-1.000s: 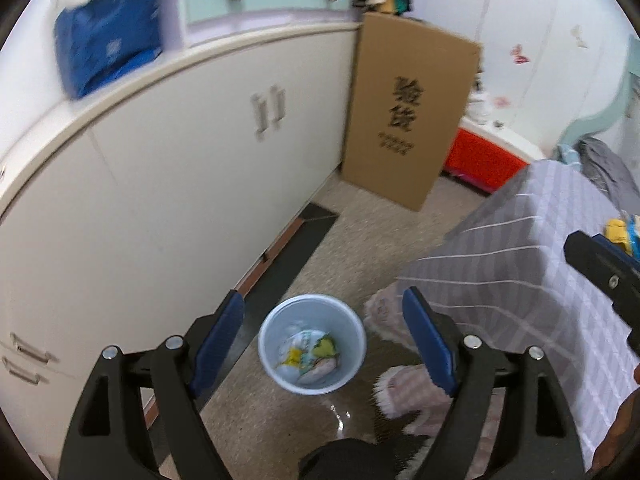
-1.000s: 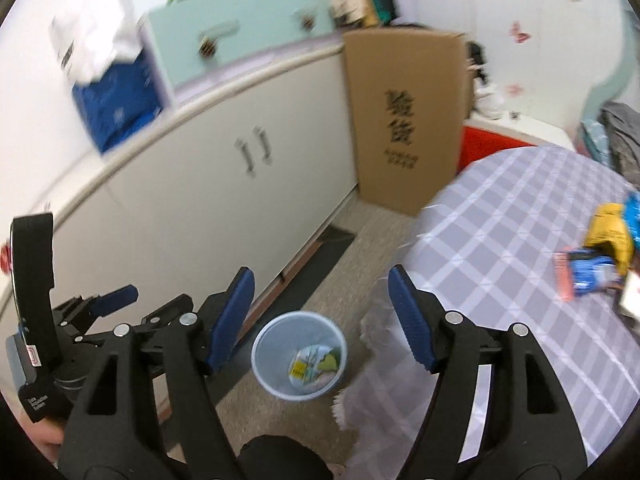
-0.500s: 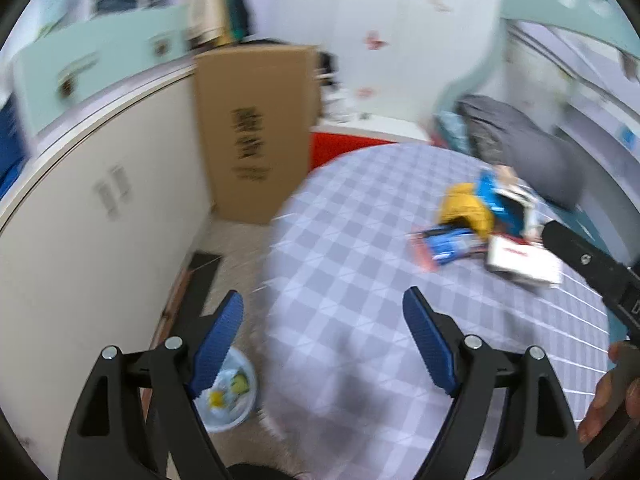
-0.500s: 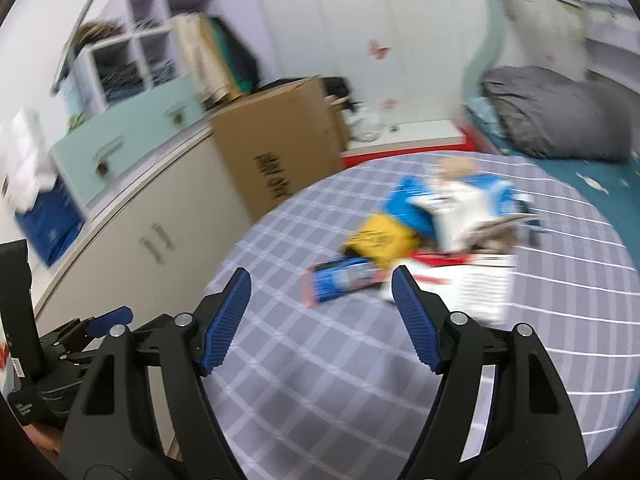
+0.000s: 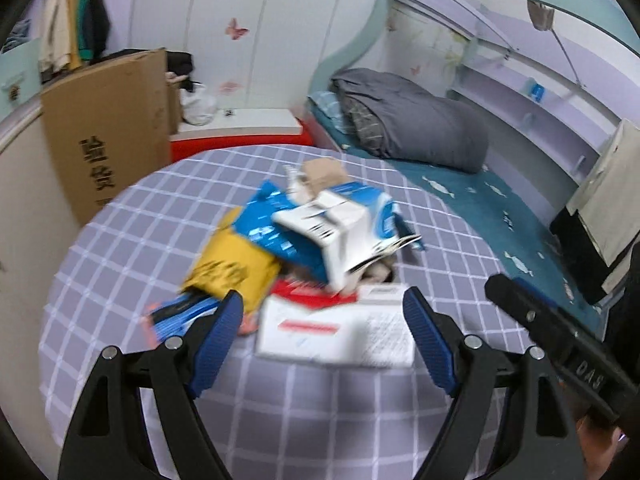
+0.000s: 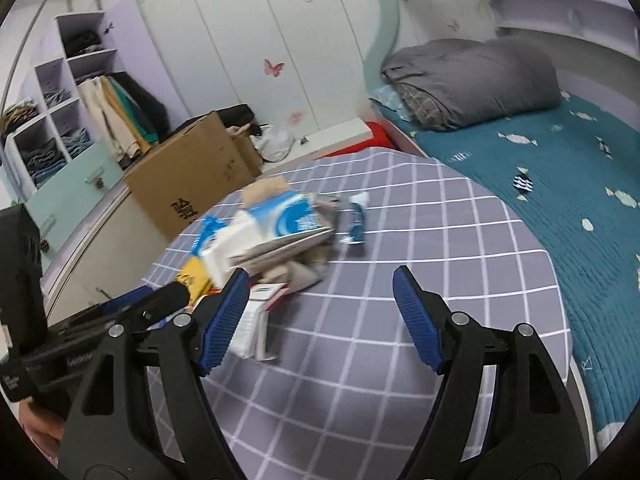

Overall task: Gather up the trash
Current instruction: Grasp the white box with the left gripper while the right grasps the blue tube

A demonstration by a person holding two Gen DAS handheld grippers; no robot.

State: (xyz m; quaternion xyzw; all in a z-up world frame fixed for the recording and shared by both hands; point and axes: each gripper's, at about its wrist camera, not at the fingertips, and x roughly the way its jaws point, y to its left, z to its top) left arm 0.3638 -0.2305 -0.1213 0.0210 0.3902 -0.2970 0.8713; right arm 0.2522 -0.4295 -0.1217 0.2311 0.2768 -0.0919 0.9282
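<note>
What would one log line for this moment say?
left gripper: open, empty | right gripper: open, empty | trash pile: on checked tablecloth, untouched

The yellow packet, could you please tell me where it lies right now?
In the left wrist view the yellow packet lies on the checked tablecloth, at the left of the trash pile, against the blue-and-white bag and just beyond the left tongs.

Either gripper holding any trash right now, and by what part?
No. Left gripper and right gripper are both open and empty above the trash pile on the table.
</note>
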